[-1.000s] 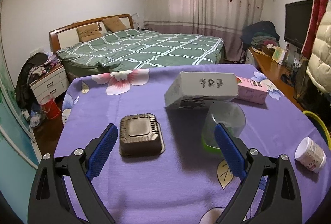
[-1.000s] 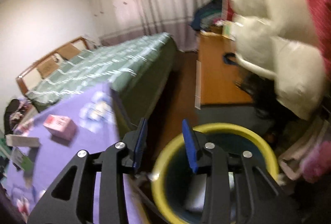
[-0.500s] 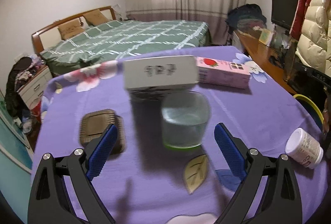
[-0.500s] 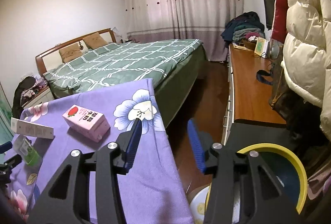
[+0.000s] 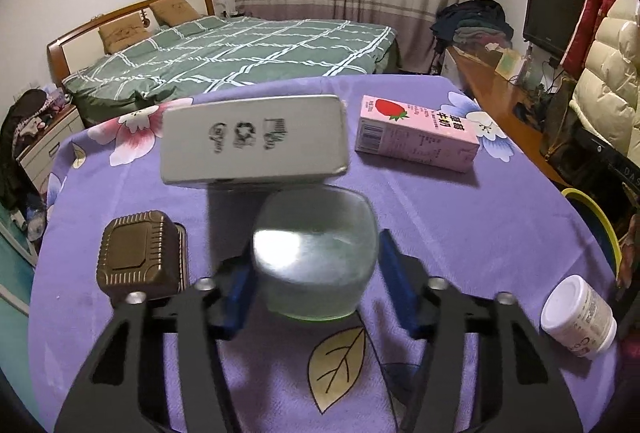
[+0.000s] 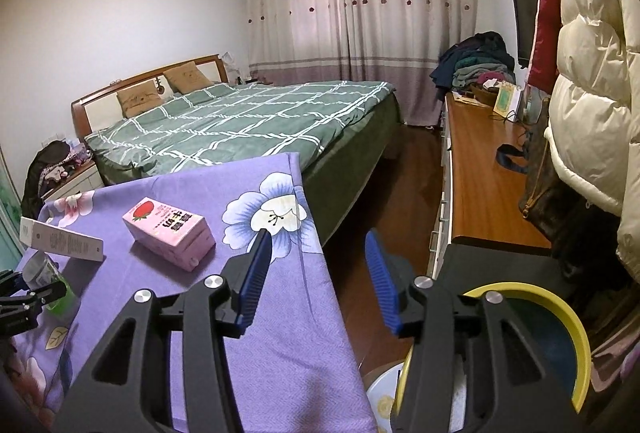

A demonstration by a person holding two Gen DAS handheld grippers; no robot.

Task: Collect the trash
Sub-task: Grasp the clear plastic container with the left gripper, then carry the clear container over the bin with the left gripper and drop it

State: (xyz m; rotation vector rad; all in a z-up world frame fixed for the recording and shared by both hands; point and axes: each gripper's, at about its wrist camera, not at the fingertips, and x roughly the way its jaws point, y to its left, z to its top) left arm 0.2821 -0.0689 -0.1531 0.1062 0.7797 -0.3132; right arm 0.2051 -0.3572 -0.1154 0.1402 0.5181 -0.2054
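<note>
On the purple-clothed table we count, left to right, one brown ridged container, one grey box, one clear plastic cup, one pink milk carton and one white jar. Our left gripper is clenched on the upside-down cup, blue pads pressing both its sides. Our right gripper is opening with nothing between its jaws, above the table edge, beside one yellow-rimmed bin.
</note>
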